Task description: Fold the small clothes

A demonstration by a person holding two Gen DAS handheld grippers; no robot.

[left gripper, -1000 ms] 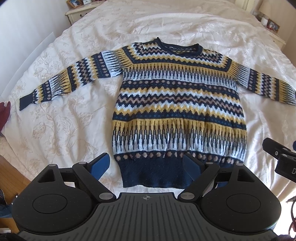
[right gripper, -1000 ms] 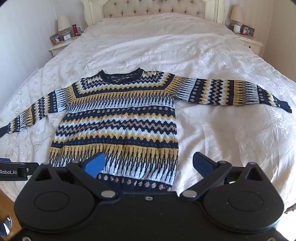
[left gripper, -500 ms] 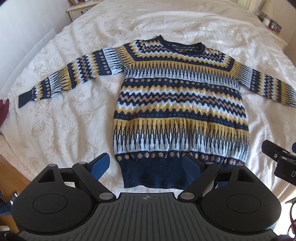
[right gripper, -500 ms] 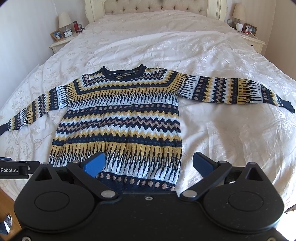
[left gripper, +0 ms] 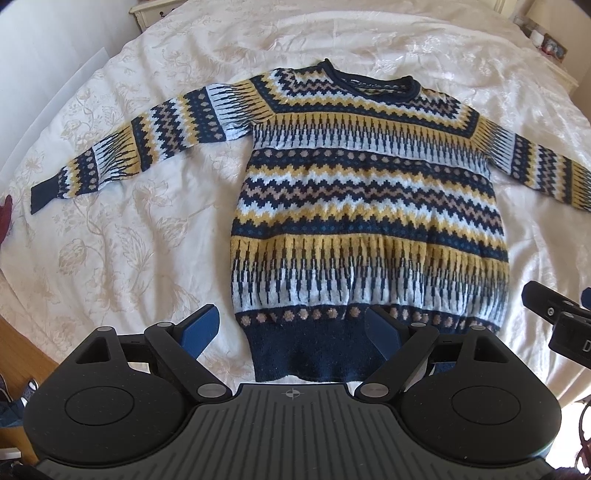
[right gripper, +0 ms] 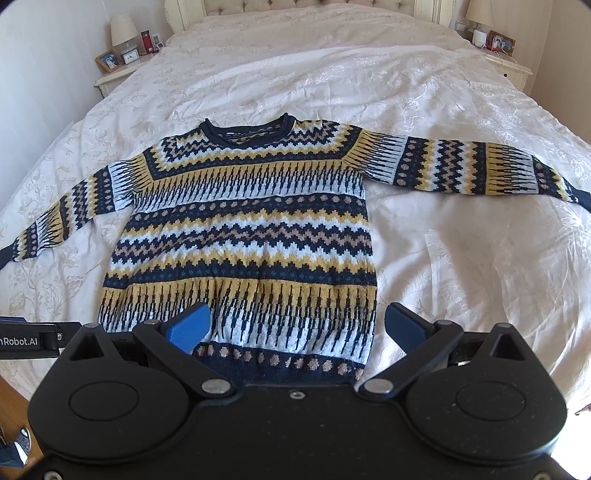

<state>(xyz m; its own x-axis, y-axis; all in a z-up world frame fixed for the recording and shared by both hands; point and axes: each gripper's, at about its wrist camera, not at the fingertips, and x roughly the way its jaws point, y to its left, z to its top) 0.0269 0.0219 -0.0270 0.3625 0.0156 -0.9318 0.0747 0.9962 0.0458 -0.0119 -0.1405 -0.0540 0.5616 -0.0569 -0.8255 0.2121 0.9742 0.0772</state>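
sweater: knit pullover (left gripper: 369, 206) w/ navy, yellow, white & tan zigzag bands, lying flat, face up, on the bed; neckline pointing twd the headboard, navy hem sitting near the foot edge; both sleeves spreading out sideways twd the bed's side edges.
bed: white floral-embroidered cover (right gripper: 461, 258) carrying the sweater; tufted headboard (right gripper: 295, 5) showing at the far end.
left tongs: (left gripper: 291, 328) hovering over the hem at the foot edge, blue pads gaping wide; holding nothing; one pad sitting over bare cover just beside the hem's left corner, the other over the hem band.
right tongs: (right gripper: 295, 326) also standing wide open, gripping nothing; hanging over the sweater's lower right part, one pad over the knit, the other over bare cover just beside the sweater's right side edge.
nightstands: one at the bed's far left corner (right gripper: 122, 74) carrying a lamp, frame & small clock; another at the far right corner (right gripper: 509, 66) w/ a lamp & frame.
floor: wood strip (left gripper: 14, 350) showing off the bed's left edge.
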